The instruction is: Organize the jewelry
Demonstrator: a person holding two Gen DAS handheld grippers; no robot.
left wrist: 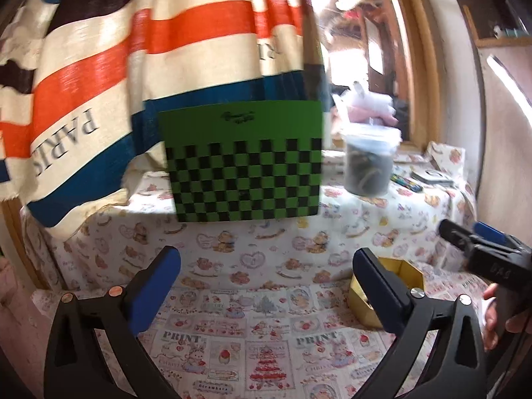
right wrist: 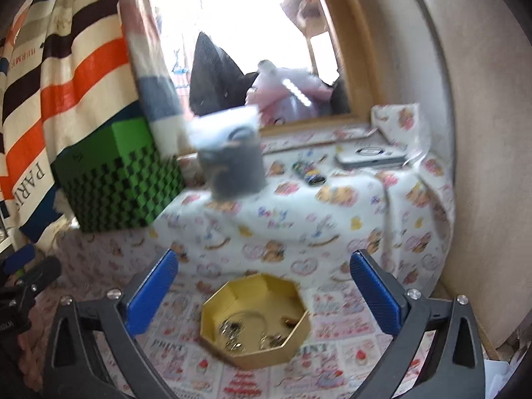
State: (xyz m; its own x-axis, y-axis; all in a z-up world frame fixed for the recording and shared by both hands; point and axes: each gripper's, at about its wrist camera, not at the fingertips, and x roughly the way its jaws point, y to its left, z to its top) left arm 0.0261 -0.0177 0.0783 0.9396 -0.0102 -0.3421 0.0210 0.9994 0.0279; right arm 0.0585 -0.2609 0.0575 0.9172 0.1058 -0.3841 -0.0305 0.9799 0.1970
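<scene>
A gold octagonal box [right wrist: 254, 319] sits open on the patterned cloth, with several small jewelry pieces [right wrist: 232, 331] lying inside it. My right gripper [right wrist: 262, 294] is open and empty, its blue fingers standing either side of the box and a little above it. In the left wrist view the gold box [left wrist: 404, 274] shows partly behind the right finger. My left gripper [left wrist: 266, 286] is open and empty over the cloth, left of the box. The right gripper [left wrist: 465, 236] shows at that view's right edge.
A green and black checkered box [left wrist: 244, 166] stands at the back on the cloth. A clear lidded tub [right wrist: 231, 158] with dark contents sits on a raised cloth-covered ledge [right wrist: 332, 219], beside small flat items [right wrist: 370, 158]. A striped curtain [left wrist: 116, 66] hangs at left.
</scene>
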